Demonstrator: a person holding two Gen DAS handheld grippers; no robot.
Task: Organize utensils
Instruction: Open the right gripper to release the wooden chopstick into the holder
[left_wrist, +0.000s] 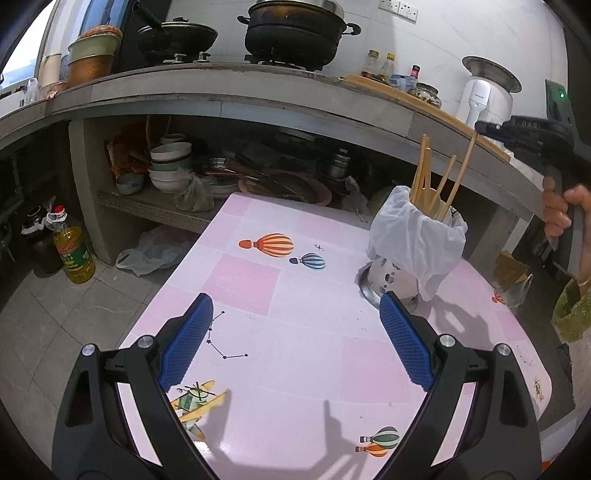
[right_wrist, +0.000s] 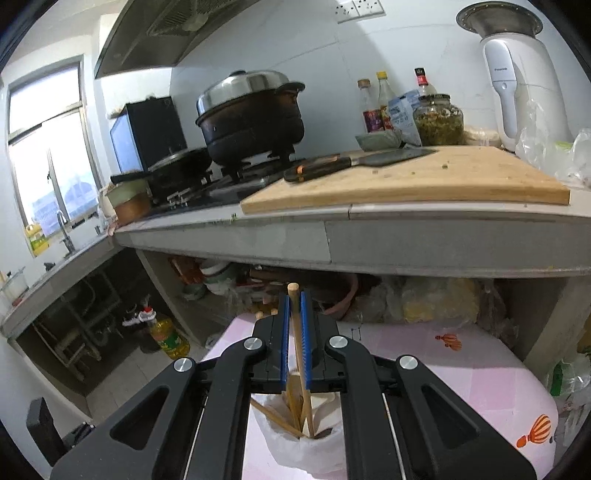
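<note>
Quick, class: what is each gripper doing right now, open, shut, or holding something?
Left gripper: open, holding nothing, above the pink table.
Right gripper: shut on a chopstick whose lower end is inside the bag-lined holder.

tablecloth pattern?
Pink checks with hot-air balloons, planes and constellations on the tablecloth; clearest in the left wrist view.

The right gripper pinches one wooden chopstick between its blue pads, the stick's lower end inside a utensil holder lined with a white bag, beside other chopsticks. The holder stands on a pink table. Beyond, a cleaver lies on a cutting board.
</note>
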